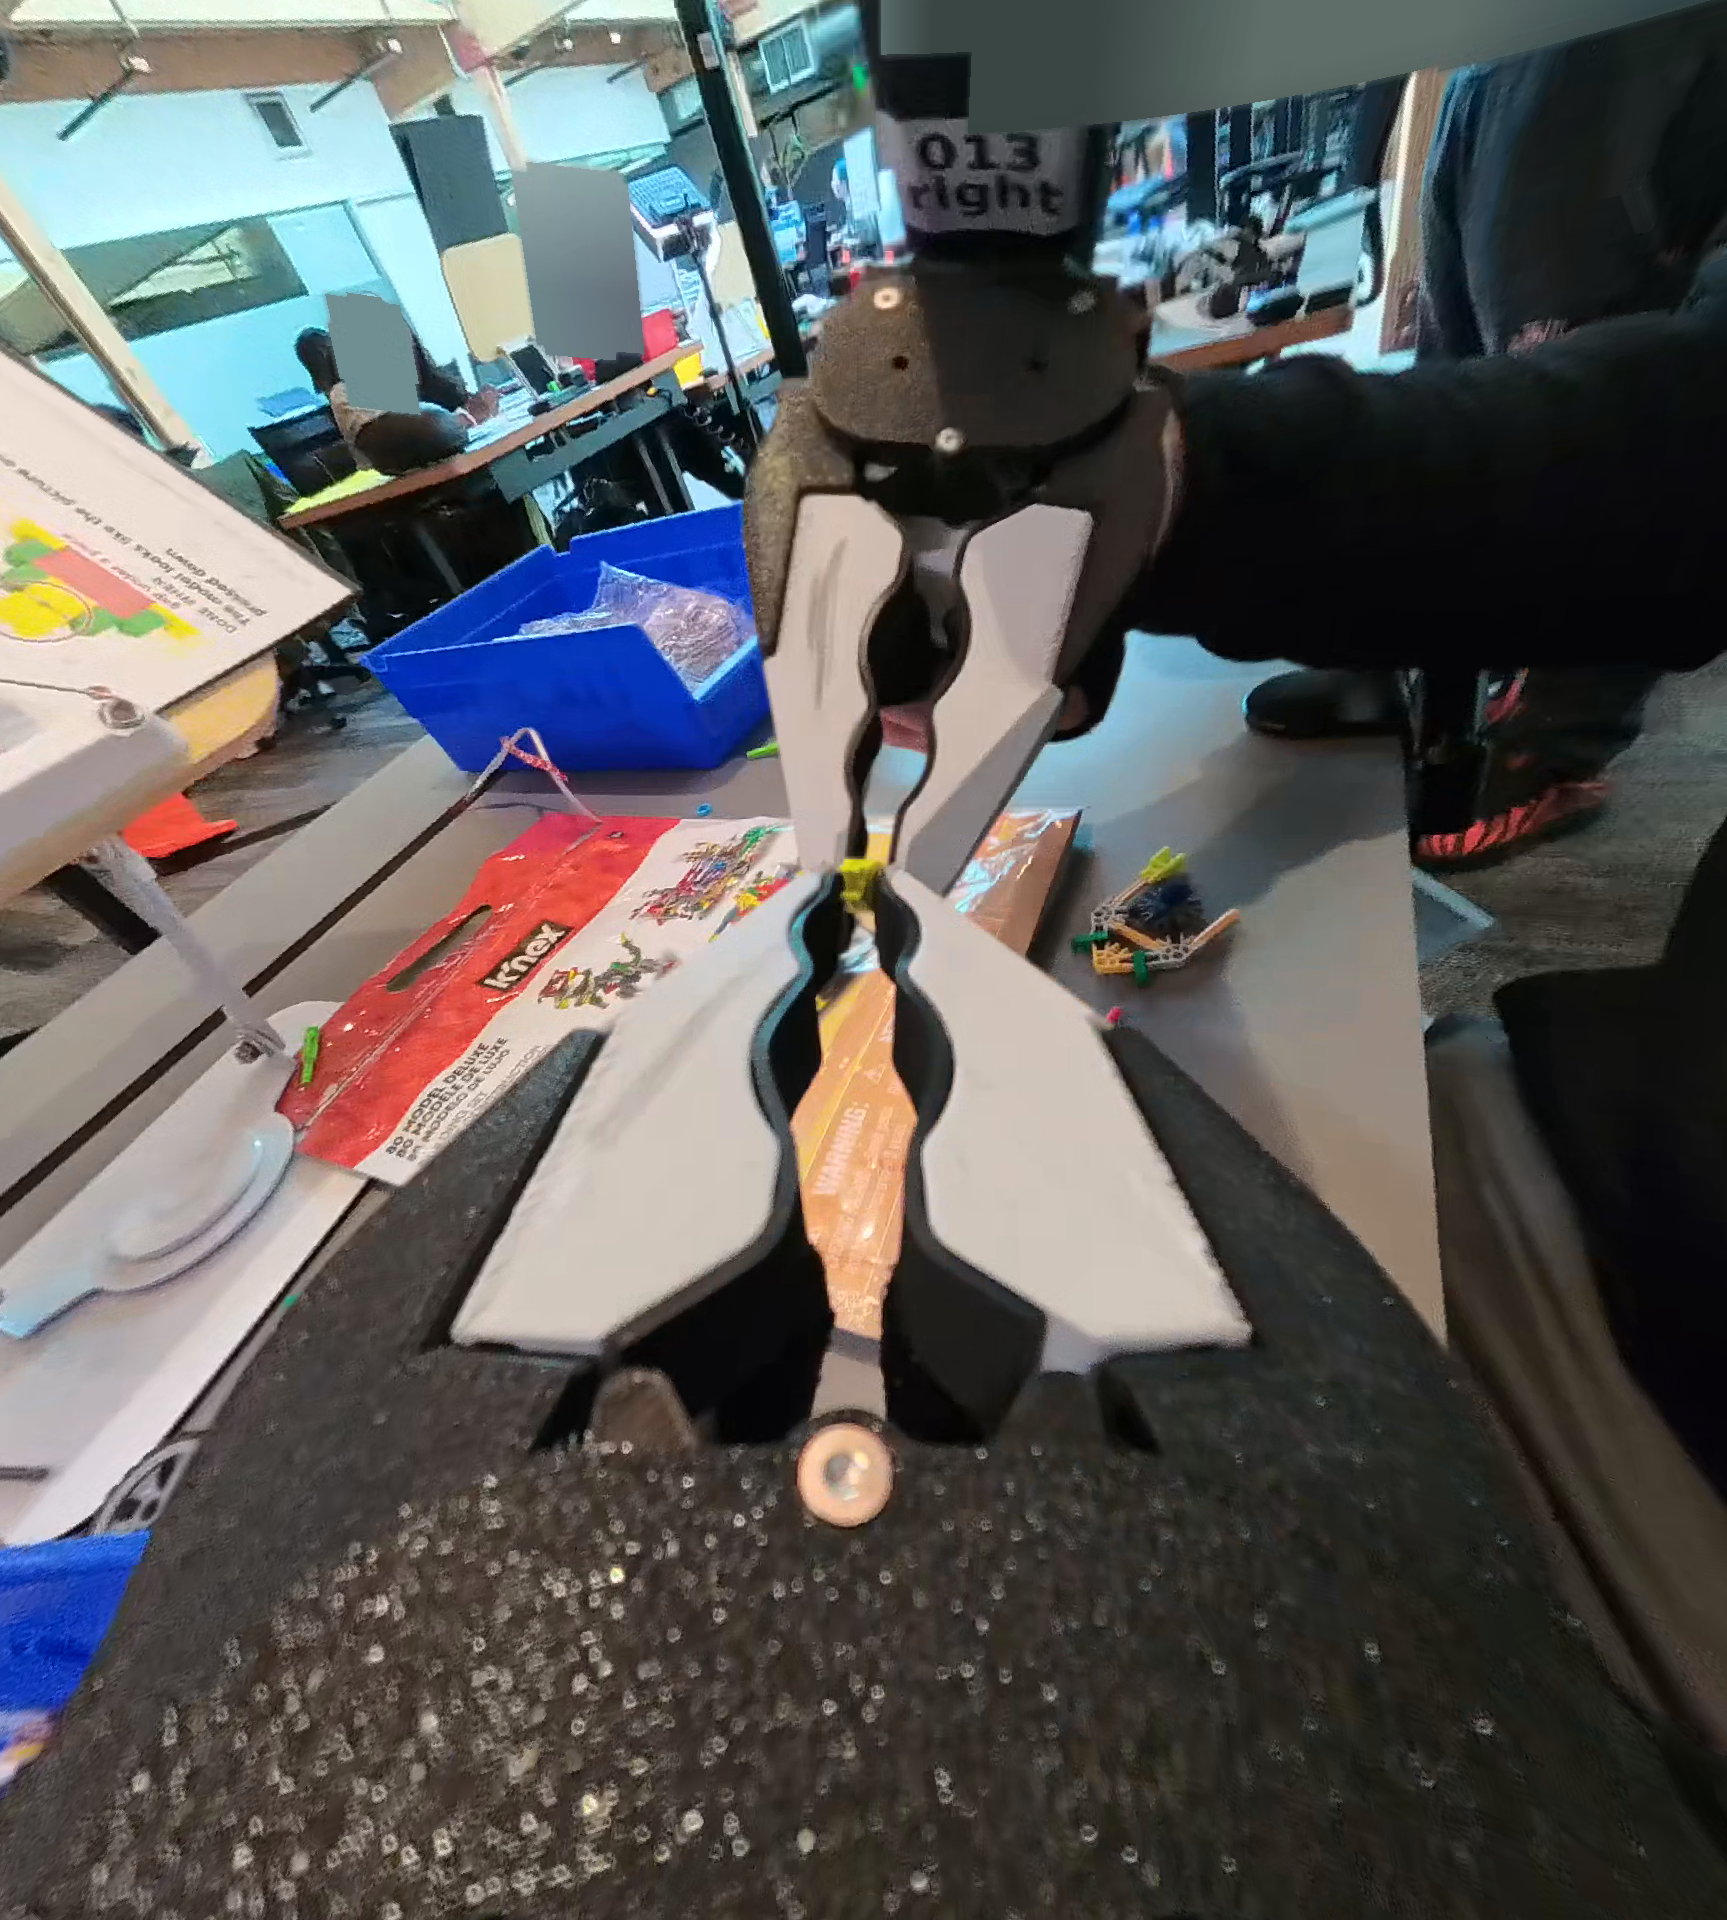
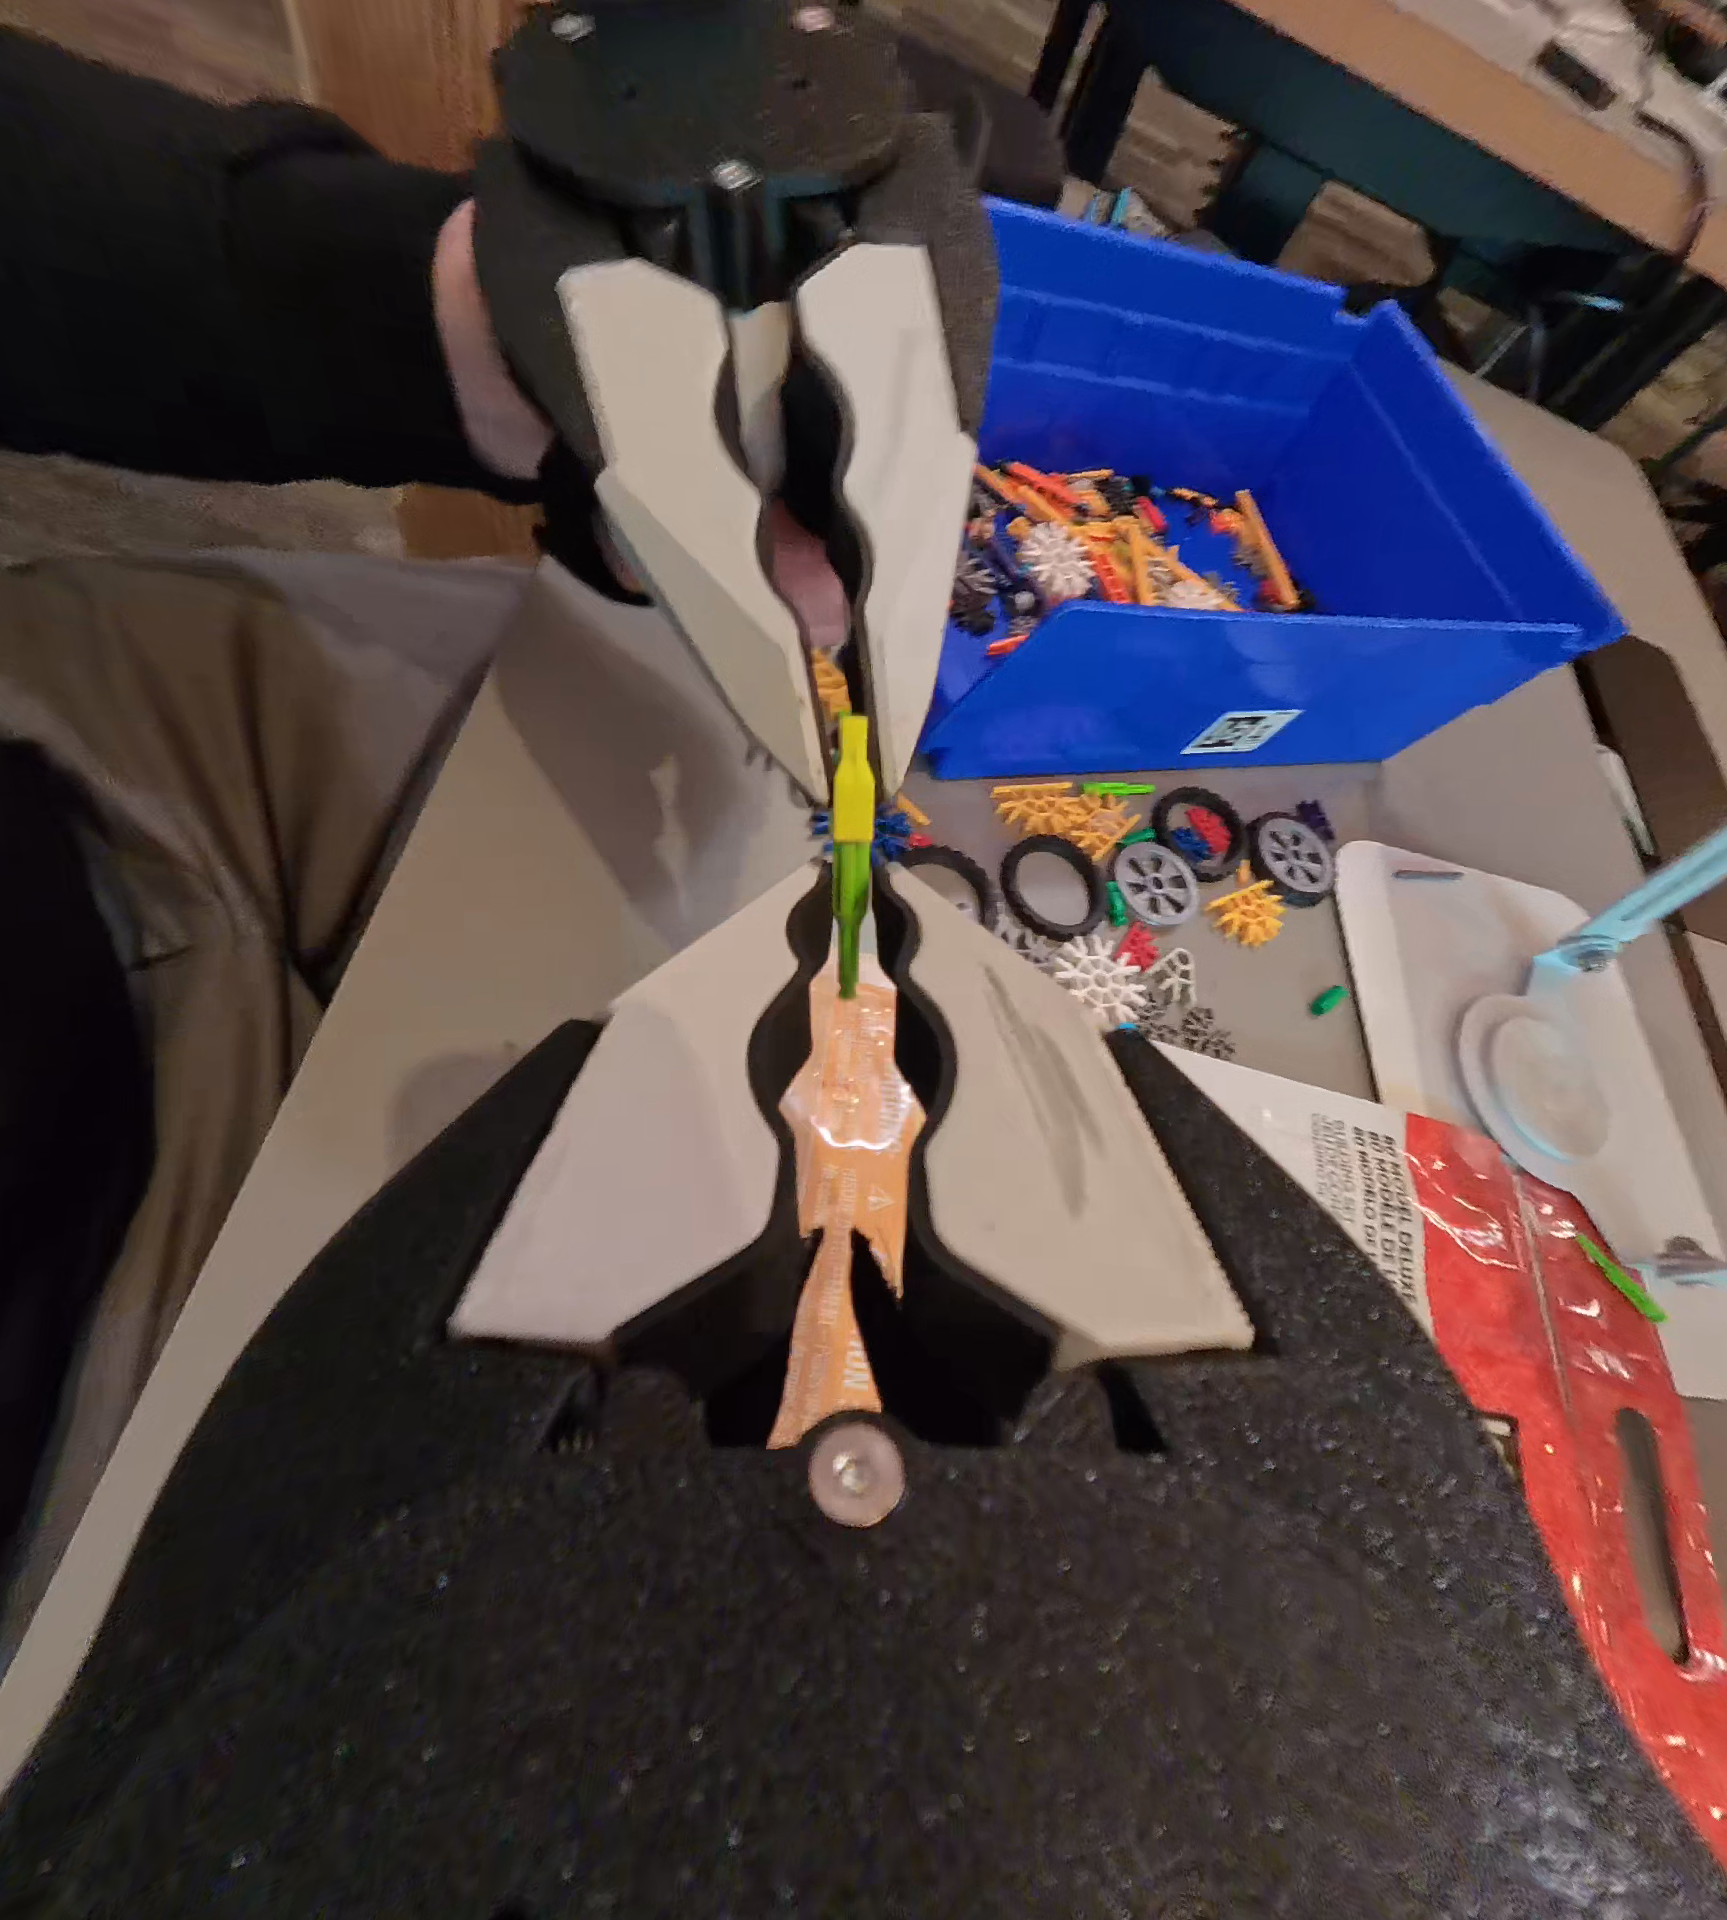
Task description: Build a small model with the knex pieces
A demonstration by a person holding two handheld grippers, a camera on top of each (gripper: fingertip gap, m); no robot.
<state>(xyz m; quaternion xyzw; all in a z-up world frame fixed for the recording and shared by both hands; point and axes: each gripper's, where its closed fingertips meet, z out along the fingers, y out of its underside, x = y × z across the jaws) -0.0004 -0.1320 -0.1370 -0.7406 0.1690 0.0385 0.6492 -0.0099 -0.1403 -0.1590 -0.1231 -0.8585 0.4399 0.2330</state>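
Two handheld grippers meet tip to tip over a grey table (image 2: 485, 831), both pinching small plastic rods

The left gripper (image 1: 851, 902) has its jaws clenched on a short yellow-green plastic rod (image 2: 854, 790), and the right gripper (image 2: 851, 914) clamps a thin green plastic rod (image 2: 848, 925); the two rods touch end to end, held above the table. Beneath them lies an orange plastic wrapper (image 2: 848, 1122). Near the right gripper sit a blue plastic bin of mixed construction pieces (image 2: 1254, 665), loose black tyres and grey wheels (image 2: 1155, 883), and a red and white printed bag (image 1: 485, 987)

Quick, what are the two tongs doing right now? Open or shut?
Left tongs: shut on the yellow-green rod, at its yellow end.
Right tongs: shut on the same rod, at its green end.
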